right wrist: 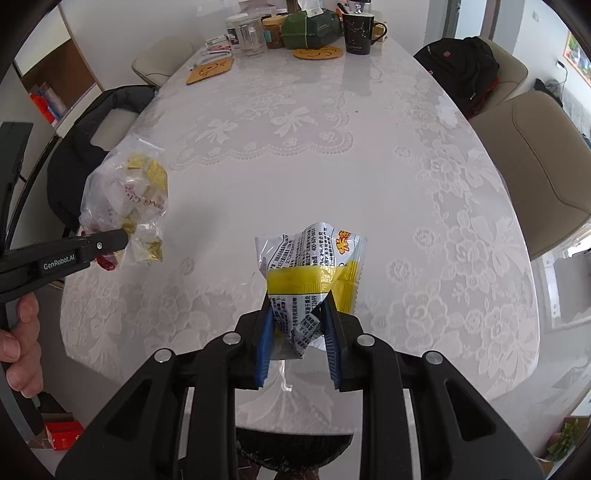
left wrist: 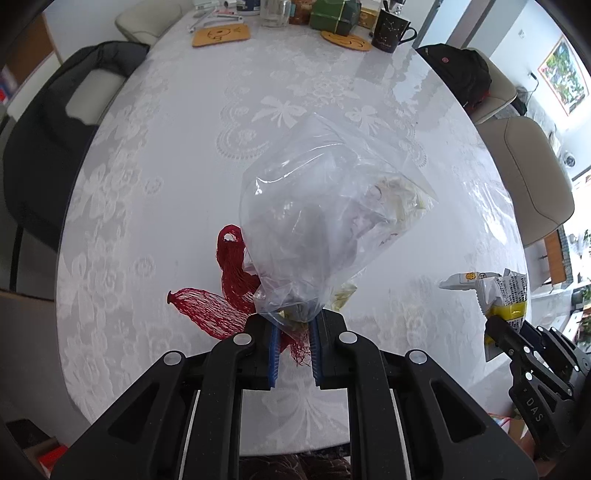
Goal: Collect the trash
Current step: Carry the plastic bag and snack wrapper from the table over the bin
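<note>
Two handheld grippers hang over the near end of a long table point(right wrist: 369, 110) covered in white lace-patterned cloth, each already carrying a piece of trash.

Nearest, the left gripper point(left wrist: 293, 325) is clamped on the gathered neck of a clear plastic bag point(left wrist: 325, 206) that holds scraps of wrapper. A red mesh net point(left wrist: 221, 306) is bunched at the same jaws, and appears to be caught in the grip too. A person's hand point(right wrist: 22, 332) holds this tool's handle.

To its right, the right gripper point(right wrist: 299, 314) is closed tight on a crumpled white and yellow snack wrapper point(right wrist: 314, 258) printed with small text.

Both loads look lifted clear of the cloth, so the picking-up step seems finished and the carrying step is under way. No bin shows in either view; the next move likely calls for taking both loads to one without loosening either grip.

At the far end stand a black mug point(left wrist: 391, 33), a glass jar point(right wrist: 251, 35), green boxes point(right wrist: 310, 27) and cork coasters point(left wrist: 221, 34). Chairs point(right wrist: 535, 177) line both sides.
</note>
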The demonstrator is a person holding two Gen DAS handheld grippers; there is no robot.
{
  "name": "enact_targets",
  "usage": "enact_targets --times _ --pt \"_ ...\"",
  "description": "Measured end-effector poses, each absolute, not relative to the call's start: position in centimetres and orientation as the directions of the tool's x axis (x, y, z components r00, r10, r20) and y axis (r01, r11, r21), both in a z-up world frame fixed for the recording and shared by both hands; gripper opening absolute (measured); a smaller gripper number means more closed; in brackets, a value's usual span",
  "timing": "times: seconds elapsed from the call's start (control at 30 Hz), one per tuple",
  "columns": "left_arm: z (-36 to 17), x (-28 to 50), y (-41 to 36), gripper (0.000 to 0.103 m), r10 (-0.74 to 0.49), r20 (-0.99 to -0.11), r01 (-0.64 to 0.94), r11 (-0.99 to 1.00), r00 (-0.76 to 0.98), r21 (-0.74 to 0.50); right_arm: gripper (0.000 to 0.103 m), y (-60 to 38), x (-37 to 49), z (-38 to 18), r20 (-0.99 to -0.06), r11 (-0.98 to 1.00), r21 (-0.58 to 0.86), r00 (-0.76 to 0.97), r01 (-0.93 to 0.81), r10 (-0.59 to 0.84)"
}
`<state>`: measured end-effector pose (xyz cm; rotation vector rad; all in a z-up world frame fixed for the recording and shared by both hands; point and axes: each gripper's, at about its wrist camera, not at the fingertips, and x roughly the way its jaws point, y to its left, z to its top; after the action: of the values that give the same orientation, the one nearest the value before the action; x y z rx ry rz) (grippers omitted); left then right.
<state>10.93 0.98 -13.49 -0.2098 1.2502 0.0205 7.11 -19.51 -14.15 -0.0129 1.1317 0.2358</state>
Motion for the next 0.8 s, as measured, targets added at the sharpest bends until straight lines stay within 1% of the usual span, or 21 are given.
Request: enact_targets --times 0.33,0.5,0.8 --pt "-14.2 5.4 0.1 0.012 -0.102 -0.948 -0.134 0.98 0.303 -0.148 0.023 -20.1 3.0 -14.4 -0.896 0.97 0.134 0.393 -0.204 0.206" --pt "-15.1 2.3 -0.9 0.012 -0.109 -0.95 -0.146 0.977 0.292 -0.157 0.023 -20.7 0.7 -15.4 -0.9 0.966 0.147 0.377 -0.213 0.22" --pt "-18.0 -4.3 -3.6 0.012 -0.136 -0.96 -0.133 0.976 0.243 -0.172 0.023 -21.0 -4.8 -18.1 -0.917 0.942 0.148 0.314 -0.302 0.244"
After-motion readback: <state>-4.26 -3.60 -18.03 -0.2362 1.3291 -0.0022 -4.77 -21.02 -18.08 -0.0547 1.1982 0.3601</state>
